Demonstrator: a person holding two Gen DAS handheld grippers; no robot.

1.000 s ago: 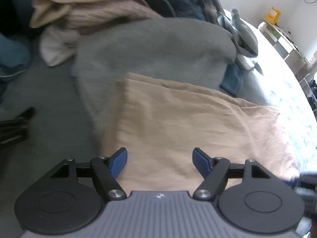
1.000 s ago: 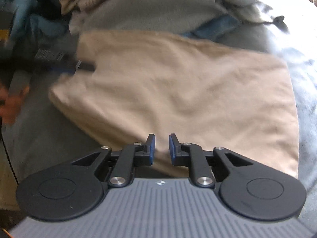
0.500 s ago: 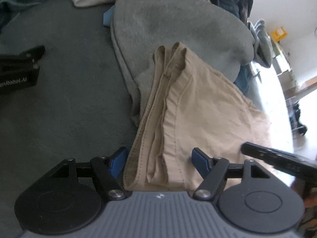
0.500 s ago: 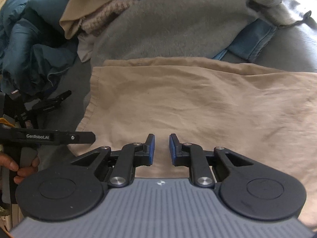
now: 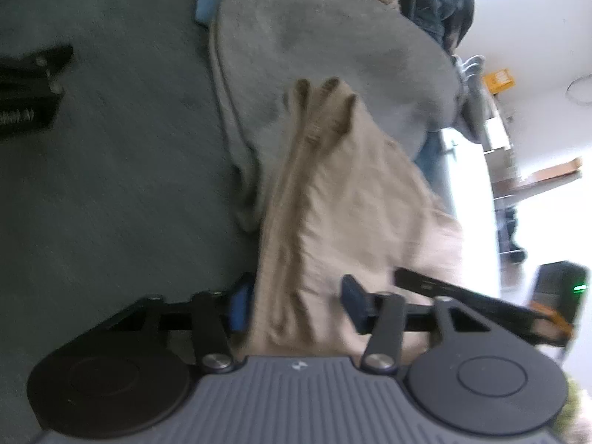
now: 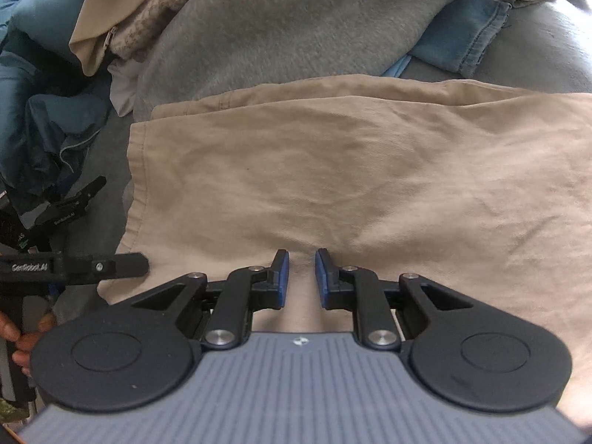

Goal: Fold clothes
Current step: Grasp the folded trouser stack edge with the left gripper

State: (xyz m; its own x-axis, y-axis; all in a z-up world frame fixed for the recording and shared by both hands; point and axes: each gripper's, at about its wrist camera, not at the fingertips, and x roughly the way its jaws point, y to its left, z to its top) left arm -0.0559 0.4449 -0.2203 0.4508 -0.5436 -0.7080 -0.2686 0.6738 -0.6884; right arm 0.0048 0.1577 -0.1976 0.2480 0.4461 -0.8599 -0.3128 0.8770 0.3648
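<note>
Tan cotton trousers, folded, lie flat on the grey-green bed cover, long axis running across the right wrist view, far edge overlapping a grey fleece blanket. Left gripper sits at the trousers' stacked end edge w/ layered hems between its jaws; jaws closing, prob. not pinching yet (view blurred). Right gripper hovers over the near long edge, jaws nearly shut w/ a narrow gap, holding nothing. Left is nearer a grip. Fabric: soft twill, lightly creased.
</note>
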